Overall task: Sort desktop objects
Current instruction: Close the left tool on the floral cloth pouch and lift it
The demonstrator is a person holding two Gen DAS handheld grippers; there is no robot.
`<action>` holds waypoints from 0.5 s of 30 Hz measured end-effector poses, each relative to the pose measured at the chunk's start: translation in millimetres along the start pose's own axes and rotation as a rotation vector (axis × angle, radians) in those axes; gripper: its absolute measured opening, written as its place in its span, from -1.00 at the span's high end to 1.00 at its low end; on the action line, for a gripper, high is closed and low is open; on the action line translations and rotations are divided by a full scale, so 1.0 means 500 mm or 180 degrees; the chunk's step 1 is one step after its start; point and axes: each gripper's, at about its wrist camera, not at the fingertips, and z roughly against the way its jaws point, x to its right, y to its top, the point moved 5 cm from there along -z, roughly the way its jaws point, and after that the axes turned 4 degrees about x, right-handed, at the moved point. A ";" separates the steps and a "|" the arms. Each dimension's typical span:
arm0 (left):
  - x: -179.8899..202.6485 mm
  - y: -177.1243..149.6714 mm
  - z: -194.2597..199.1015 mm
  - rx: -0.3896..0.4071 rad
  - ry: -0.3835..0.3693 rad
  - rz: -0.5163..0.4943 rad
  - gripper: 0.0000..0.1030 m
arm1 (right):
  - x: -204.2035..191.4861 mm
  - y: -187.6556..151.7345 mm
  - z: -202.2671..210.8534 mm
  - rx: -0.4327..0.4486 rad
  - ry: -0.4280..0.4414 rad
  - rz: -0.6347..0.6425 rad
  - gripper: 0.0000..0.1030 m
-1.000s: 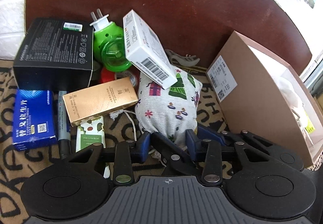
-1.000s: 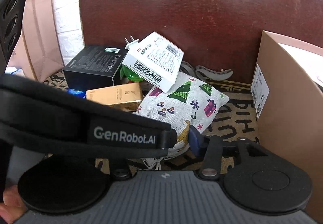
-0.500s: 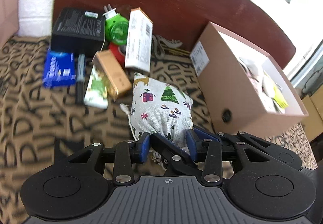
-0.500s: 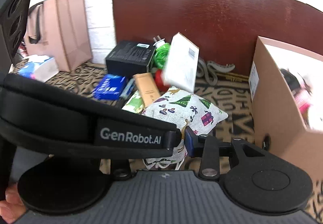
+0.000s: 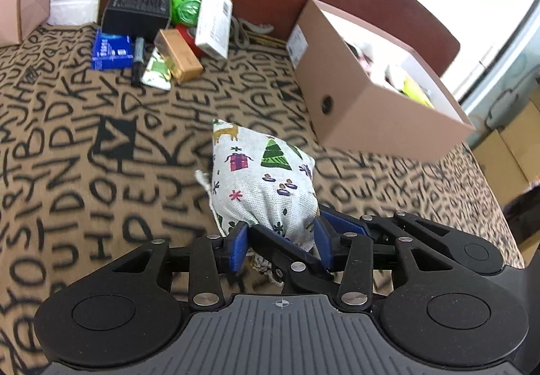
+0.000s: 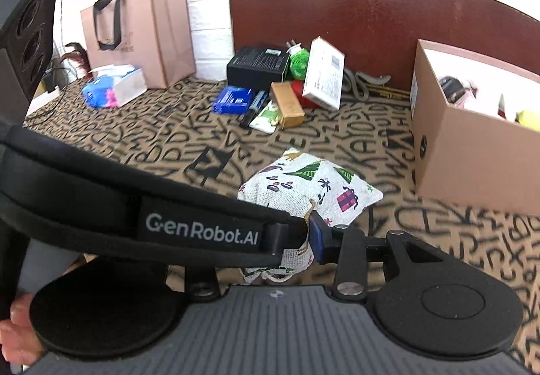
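Above the letter-print cloth, my left gripper clamps the Christmas-print drawstring pouch; whether my right gripper grips, I cannot tell, a strap hiding it.

Left finger of right tongs hidden behind black strap.

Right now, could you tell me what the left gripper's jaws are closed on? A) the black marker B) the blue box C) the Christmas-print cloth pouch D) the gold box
C: the left gripper has its jaws pinched on the neck of the Christmas-print cloth pouch, which is held apart from the pile by the backboard.
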 end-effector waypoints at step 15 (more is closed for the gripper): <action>-0.001 0.021 0.020 0.0271 0.0103 -0.0282 -0.75 | 0.028 -0.040 0.046 0.0069 0.0013 -0.0252 -0.54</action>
